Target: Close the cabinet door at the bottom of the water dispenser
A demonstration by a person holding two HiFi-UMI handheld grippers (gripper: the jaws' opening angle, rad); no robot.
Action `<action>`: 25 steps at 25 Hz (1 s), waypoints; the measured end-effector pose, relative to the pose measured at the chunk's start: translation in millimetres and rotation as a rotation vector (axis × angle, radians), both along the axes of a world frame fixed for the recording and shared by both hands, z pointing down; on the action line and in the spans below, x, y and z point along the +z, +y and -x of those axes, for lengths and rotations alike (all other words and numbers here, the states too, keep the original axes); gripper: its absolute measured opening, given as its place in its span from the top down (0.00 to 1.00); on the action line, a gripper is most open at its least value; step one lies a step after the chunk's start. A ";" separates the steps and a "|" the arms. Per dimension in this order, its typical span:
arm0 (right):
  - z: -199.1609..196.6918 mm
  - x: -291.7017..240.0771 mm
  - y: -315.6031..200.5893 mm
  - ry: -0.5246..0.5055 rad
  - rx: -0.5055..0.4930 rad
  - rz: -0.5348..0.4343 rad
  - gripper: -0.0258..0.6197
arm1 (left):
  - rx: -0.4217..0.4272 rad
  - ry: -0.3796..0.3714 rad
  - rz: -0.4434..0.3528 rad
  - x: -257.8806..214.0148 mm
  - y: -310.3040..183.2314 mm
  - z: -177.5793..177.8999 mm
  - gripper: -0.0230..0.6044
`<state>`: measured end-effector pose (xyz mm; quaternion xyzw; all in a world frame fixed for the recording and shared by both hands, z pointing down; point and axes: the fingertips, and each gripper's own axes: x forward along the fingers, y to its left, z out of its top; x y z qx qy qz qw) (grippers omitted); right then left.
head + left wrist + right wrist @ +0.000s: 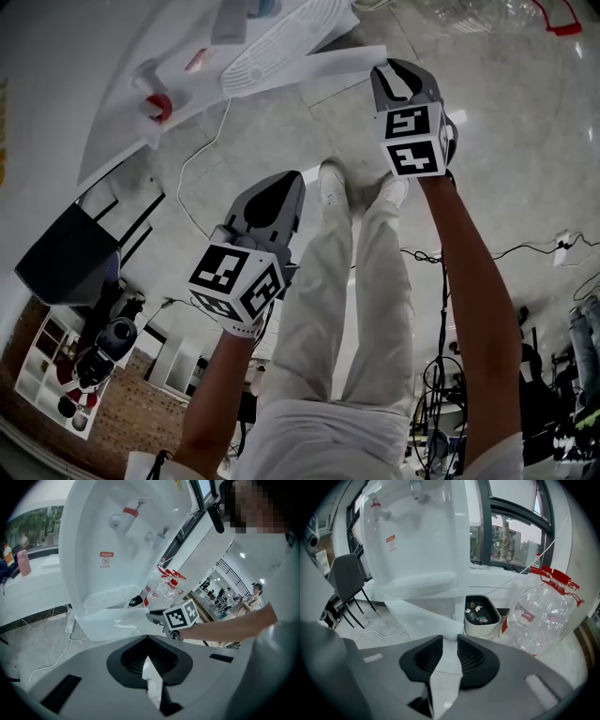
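The white water dispenser point(122, 94) stands at the upper left of the head view, with its bottom cabinet door point(328, 66) swung out to the right. My right gripper point(394, 67) is at that door's free edge. In the right gripper view the door point(417, 616) runs from the dispenser point(417, 536) to my right gripper point(450, 641), whose jaws stand apart with the door's thin corner reaching in at their tips. My left gripper point(289, 180) hangs lower left, away from the door. Its jaws point(147, 639) meet at the tips, with nothing held. It sees the door point(112, 625) and the right gripper point(152, 617).
A white waste bin point(480, 613) and a big clear water bottle point(539, 616) with a red handle sit right of the dispenser. A dark chair point(344, 585) stands to its left. A white cable point(202, 169) trails over the tiled floor. My legs point(328, 309) fill the middle.
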<state>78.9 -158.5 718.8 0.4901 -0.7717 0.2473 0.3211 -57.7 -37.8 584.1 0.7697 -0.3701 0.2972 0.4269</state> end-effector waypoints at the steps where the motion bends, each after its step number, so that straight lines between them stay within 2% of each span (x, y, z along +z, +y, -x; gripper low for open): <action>1: 0.2 0.2 -3.9 -0.002 0.002 -0.004 0.80 | 0.001 0.000 0.002 1.3 0.1 0.0 0.96; 25: 3.6 0.0 -75.2 -0.042 0.019 -0.047 0.82 | 0.001 -0.017 -0.005 7.9 -19.6 -10.8 0.96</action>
